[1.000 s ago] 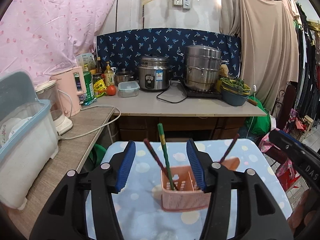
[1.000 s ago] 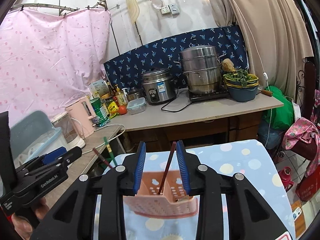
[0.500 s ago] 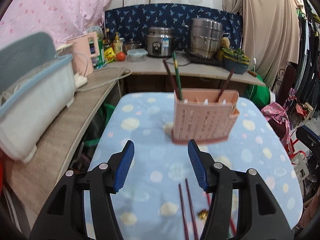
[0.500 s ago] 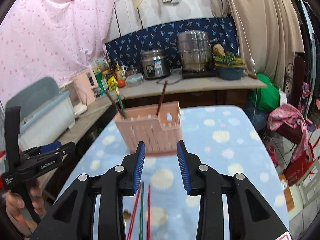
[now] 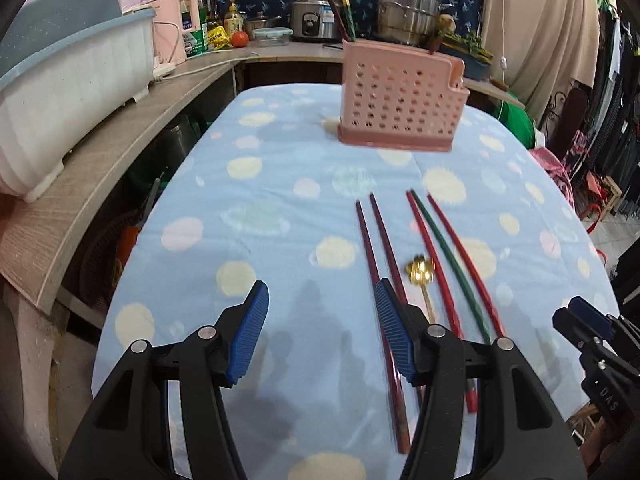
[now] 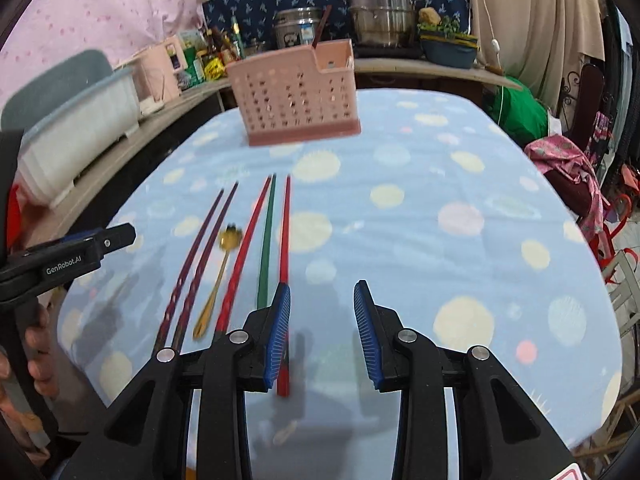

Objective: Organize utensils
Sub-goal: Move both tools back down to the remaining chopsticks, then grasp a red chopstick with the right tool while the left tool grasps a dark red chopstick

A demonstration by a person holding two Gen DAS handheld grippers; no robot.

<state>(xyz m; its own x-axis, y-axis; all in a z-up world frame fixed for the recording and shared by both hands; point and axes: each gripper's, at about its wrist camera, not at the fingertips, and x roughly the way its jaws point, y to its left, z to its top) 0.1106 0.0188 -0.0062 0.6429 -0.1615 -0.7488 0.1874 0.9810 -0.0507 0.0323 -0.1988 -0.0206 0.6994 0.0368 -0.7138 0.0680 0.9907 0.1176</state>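
A pink perforated utensil holder (image 5: 400, 104) stands at the far end of the dotted blue table (image 5: 280, 208), with chopsticks upright in it; it also shows in the right wrist view (image 6: 298, 94). Several chopsticks lie side by side near the front: two dark maroon (image 5: 374, 256), two red (image 5: 434, 256) and one green (image 5: 450, 256), with a gold spoon (image 5: 420, 276) among them. In the right wrist view the red chopstick (image 6: 285, 236), green one (image 6: 267, 240) and spoon (image 6: 220, 276) show too. My left gripper (image 5: 322, 332) is open and empty above the table. My right gripper (image 6: 320, 328) is open and empty beside the chopsticks.
A wooden counter (image 5: 100, 176) runs along the left with a white and blue dish bin (image 5: 60, 80). A back counter holds a rice cooker (image 5: 314, 22), a steel steamer pot (image 5: 412, 12), bottles and a pink kettle (image 5: 176, 36). Clothes hang at the right.
Both grippers have pulled back from the pink holder and tilted down toward the table. The loose chopsticks and spoon have come into view below them. The holder now stands farther away.
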